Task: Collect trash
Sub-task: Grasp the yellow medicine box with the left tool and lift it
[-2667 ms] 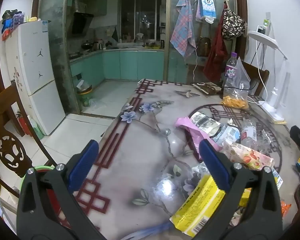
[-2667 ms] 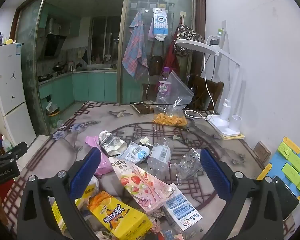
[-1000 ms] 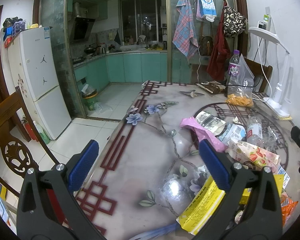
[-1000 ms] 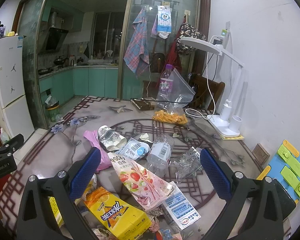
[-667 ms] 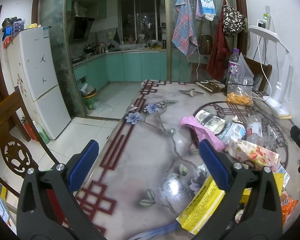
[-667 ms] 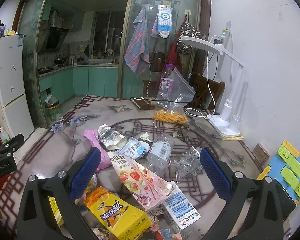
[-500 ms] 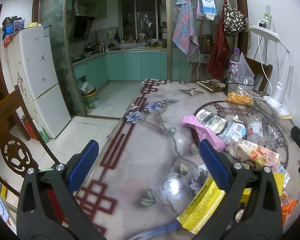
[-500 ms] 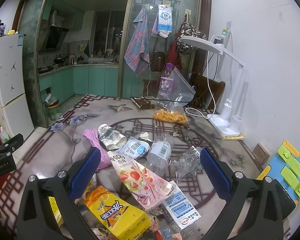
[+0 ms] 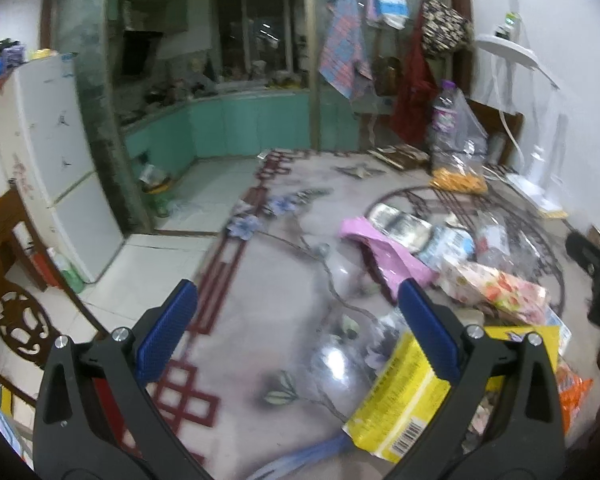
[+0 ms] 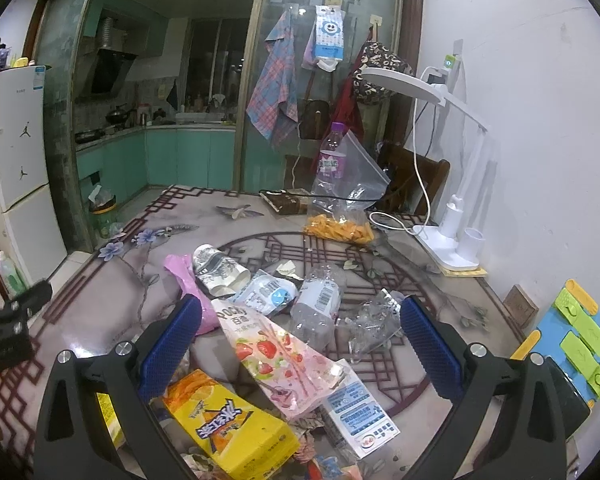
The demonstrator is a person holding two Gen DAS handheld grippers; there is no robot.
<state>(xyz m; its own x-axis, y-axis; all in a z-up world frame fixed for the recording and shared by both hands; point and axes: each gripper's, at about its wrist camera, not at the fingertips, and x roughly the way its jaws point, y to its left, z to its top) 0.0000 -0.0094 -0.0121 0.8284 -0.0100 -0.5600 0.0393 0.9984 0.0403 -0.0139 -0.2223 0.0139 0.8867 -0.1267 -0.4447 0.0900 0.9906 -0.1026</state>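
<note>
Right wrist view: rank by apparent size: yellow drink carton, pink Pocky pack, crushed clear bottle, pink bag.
1. yellow drink carton and Pocky pack: look alike; carton is nearer, so unsure
2. crushed clear bottle
3. pink bag, partly covered

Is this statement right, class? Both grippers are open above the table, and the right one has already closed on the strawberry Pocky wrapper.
Not quite. The right gripper is open too: the right wrist view shows its jaws spread wide, with the strawberry Pocky wrapper lying loose on the table between them. The left gripper is open as stated.
</note>
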